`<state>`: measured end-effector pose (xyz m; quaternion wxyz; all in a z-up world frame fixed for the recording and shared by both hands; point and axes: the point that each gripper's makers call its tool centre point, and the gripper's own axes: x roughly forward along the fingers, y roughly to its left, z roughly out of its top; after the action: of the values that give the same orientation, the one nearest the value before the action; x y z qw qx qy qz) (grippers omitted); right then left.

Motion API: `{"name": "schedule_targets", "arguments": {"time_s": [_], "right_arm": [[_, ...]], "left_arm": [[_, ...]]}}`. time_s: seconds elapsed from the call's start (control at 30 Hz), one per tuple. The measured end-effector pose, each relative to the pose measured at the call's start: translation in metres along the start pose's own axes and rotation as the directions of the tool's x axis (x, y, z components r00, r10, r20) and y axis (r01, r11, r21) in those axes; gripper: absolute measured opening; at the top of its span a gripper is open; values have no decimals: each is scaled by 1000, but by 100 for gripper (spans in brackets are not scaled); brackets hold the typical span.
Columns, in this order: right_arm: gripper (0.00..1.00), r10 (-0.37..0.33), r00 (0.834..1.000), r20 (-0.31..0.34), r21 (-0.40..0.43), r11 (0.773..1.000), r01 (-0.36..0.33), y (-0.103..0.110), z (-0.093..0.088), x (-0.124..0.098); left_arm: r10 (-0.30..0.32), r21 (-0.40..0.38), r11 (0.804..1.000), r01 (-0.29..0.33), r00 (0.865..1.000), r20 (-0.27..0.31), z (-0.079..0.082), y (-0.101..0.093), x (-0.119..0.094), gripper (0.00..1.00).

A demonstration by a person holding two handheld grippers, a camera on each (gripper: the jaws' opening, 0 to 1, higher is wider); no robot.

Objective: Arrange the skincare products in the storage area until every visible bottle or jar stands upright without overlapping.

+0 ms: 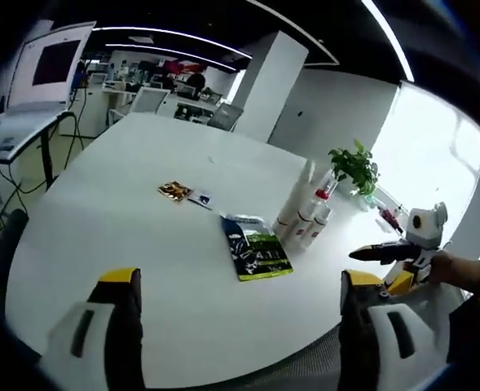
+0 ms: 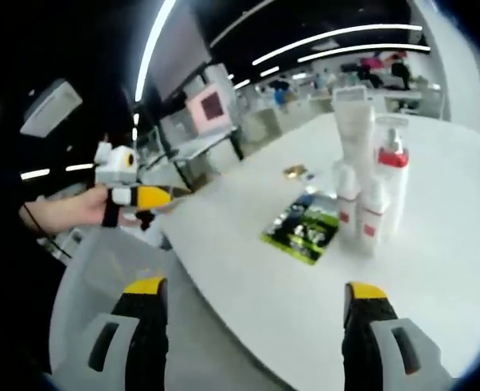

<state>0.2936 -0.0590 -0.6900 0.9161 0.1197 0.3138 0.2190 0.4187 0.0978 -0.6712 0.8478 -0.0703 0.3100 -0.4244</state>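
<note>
We cannot read the labels on the clustered bottles (image 2: 362,183), the print on the green packet (image 1: 257,247) is blurred, and the far small sachet (image 1: 175,191) stays unidentifiable.

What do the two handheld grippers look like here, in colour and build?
Each gripper has two dark jaws with yellow tips and pale grey-white housings at the base, as on the left gripper and the right gripper in their own views. Seen from the other view, each shows a white upper body, a yellow mid-section and dark pointed jaws.
</note>
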Motion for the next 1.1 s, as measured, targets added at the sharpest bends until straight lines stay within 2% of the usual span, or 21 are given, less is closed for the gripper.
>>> {"name": "schedule_targets", "arguments": {"time_s": [0.43,0.57,0.7,1.1], "right_arm": [[90,1,1000,13,37,999,-1,5,-4,-2],[89,-43,999,-2,-37,998,43,2,-4,-3],[89,-46,999,-11,-60,997,45,3,-3,-2],[87,-51,999,-2,-65,997,51,-1,2,-2]], "left_arm": [[17,13,1000,-17,999,-37,-9,4,-2,94],[19,9,1000,-19,999,-43,-10,6,-2,93],[15,11,1000,-15,999,-43,-9,5,-1,93],[6,-2,1000,-6,999,-39,-6,7,3,93]]}}
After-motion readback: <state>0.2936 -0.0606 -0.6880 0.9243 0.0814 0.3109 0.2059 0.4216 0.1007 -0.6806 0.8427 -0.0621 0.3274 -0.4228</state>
